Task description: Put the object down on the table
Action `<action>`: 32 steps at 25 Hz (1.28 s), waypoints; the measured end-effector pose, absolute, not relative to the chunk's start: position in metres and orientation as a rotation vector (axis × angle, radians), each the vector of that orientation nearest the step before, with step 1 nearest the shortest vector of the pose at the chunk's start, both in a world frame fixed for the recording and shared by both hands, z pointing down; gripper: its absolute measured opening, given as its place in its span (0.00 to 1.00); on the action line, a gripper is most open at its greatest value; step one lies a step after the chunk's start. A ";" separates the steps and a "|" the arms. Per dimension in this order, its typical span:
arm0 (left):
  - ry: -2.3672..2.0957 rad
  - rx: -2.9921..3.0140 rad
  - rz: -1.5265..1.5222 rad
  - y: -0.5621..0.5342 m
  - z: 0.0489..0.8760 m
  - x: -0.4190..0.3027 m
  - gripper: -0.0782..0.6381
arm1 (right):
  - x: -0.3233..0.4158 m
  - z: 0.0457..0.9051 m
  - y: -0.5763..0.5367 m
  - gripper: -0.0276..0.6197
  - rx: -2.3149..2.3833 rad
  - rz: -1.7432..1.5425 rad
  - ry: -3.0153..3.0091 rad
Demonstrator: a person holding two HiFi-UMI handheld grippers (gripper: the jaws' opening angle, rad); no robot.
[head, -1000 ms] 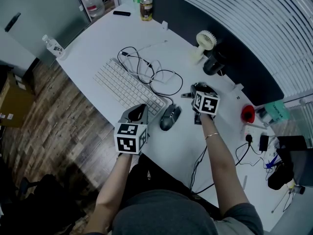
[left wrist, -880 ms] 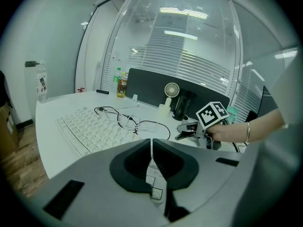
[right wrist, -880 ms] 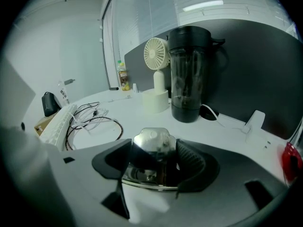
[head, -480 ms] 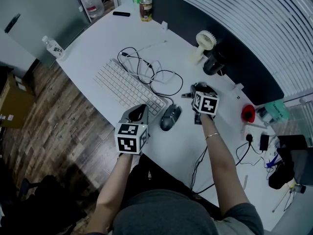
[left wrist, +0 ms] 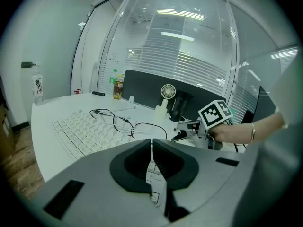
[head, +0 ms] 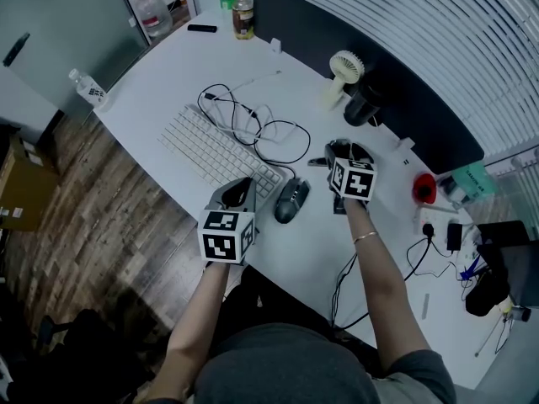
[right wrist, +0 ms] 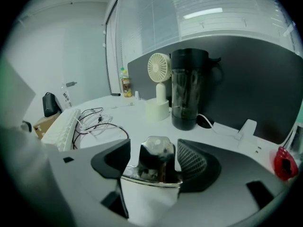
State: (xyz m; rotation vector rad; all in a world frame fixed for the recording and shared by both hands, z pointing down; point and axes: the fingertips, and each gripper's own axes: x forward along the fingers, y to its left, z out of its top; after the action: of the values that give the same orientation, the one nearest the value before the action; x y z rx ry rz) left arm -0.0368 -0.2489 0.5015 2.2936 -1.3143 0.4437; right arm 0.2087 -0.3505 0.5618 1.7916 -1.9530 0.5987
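Note:
My right gripper [head: 340,150] hovers low over the white table [head: 168,66], right of the mouse. In the right gripper view a small black and chrome object [right wrist: 156,161] stands between the jaws of my right gripper [right wrist: 152,152]. The jaws are opening, and a narrow gap shows on each side of the object. Whether the object rests on the table I cannot tell. My left gripper [head: 240,190] sits near the front edge by the keyboard, and in its own view my left gripper [left wrist: 152,148] is shut with nothing in it.
A dark mouse [head: 292,200] lies between the grippers. A white keyboard [head: 219,151] and a tangle of black cable [head: 253,124] are to the left. A small white fan [head: 344,70] and a black tumbler [head: 364,106] stand behind the right gripper, and a red item [head: 424,188] lies to its right.
Both grippers stay in the same spots on the table. The head view has shifted slightly.

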 end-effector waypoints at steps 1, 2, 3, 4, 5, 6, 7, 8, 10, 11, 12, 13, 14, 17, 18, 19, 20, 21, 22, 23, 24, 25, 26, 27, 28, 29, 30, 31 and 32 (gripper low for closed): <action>-1.308 2.300 0.445 -0.249 0.501 -0.035 0.15 | 0.208 0.557 -0.348 0.52 1.799 0.593 -1.959; -1.302 2.306 0.447 -0.248 0.500 -0.034 0.15 | 0.208 0.553 -0.346 0.51 1.806 0.590 -1.965; -1.295 2.312 0.448 -0.248 0.500 -0.033 0.15 | 0.207 0.548 -0.343 0.50 1.812 0.587 -1.973; -1.290 2.318 0.448 -0.248 0.499 -0.032 0.15 | 0.206 0.544 -0.340 0.49 1.817 0.584 -1.980; -1.285 2.324 0.447 -0.248 0.499 -0.031 0.15 | 0.205 0.540 -0.336 0.47 1.822 0.579 -1.984; -1.281 2.329 0.445 -0.248 0.498 -0.030 0.15 | 0.205 0.536 -0.333 0.45 1.829 0.575 -1.985; -1.278 2.333 0.442 -0.249 0.497 -0.030 0.15 | 0.205 0.533 -0.329 0.44 1.839 0.574 -1.982; -1.274 2.337 0.440 -0.249 0.497 -0.029 0.15 | 0.205 0.530 -0.325 0.43 1.849 0.575 -1.975; -1.265 2.345 0.436 -0.248 0.496 -0.028 0.15 | 0.206 0.523 -0.317 0.39 1.869 0.578 -1.967; -1.260 2.349 0.435 -0.247 0.495 -0.027 0.15 | 0.205 0.519 -0.314 0.37 1.877 0.579 -1.970; -1.255 2.353 0.434 -0.247 0.495 -0.026 0.15 | 0.204 0.516 -0.310 0.36 1.883 0.580 -1.975; -1.251 2.357 0.434 -0.246 0.495 -0.026 0.15 | 0.203 0.512 -0.306 0.36 1.886 0.582 -1.982; -1.246 2.361 0.433 -0.246 0.494 -0.025 0.15 | 0.202 0.509 -0.303 0.36 1.889 0.584 -1.988; -1.233 2.377 0.429 -0.247 0.491 -0.023 0.15 | 0.199 0.500 -0.291 0.34 1.903 0.583 -2.000; -1.229 2.384 0.428 -0.247 0.490 -0.022 0.15 | 0.199 0.498 -0.287 0.32 1.910 0.582 -2.003; -1.225 2.389 0.427 -0.247 0.489 -0.022 0.15 | 0.198 0.495 -0.283 0.31 1.916 0.583 -2.005; -1.221 2.394 0.427 -0.246 0.488 -0.021 0.15 | 0.198 0.493 -0.278 0.31 1.921 0.586 -2.007; -1.218 2.399 0.428 -0.246 0.487 -0.021 0.15 | 0.197 0.492 -0.274 0.30 1.925 0.589 -2.008; -1.213 2.404 0.429 -0.246 0.487 -0.020 0.15 | 0.196 0.490 -0.269 0.29 1.928 0.593 -2.010; -1.209 2.410 0.430 -0.246 0.486 -0.019 0.15 | 0.194 0.489 -0.265 0.28 1.931 0.597 -2.012; -1.204 2.415 0.431 -0.245 0.486 -0.018 0.15 | 0.193 0.488 -0.260 0.27 1.934 0.602 -2.013; -1.199 2.419 0.431 -0.245 0.485 -0.017 0.15 | 0.193 0.487 -0.256 0.27 1.936 0.607 -2.013; -1.194 2.423 0.432 -0.245 0.485 -0.016 0.15 | 0.192 0.486 -0.252 0.26 1.939 0.612 -2.014; -1.189 2.428 0.432 -0.245 0.484 -0.015 0.15 | 0.191 0.484 -0.247 0.25 1.942 0.617 -2.014; -1.183 2.432 0.433 -0.244 0.484 -0.014 0.15 | 0.191 0.483 -0.243 0.24 1.945 0.621 -2.015; -1.176 2.438 0.434 -0.244 0.484 -0.012 0.15 | 0.191 0.482 -0.239 0.24 1.949 0.625 -2.015; -1.169 2.443 0.436 -0.243 0.484 -0.011 0.15 | 0.191 0.481 -0.235 0.22 1.954 0.627 -2.015; -1.163 2.448 0.437 -0.242 0.483 -0.009 0.15 | 0.191 0.480 -0.230 0.21 1.959 0.630 -2.015; -1.156 2.453 0.439 -0.241 0.483 -0.008 0.15 | 0.191 0.479 -0.226 0.19 1.966 0.634 -2.015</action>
State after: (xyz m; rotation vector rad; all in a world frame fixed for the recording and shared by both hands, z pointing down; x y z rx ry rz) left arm -0.0079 -0.2410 0.4833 2.4526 -1.1560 0.4386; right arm 0.1907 -0.2263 0.4791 1.9661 -2.0154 0.6338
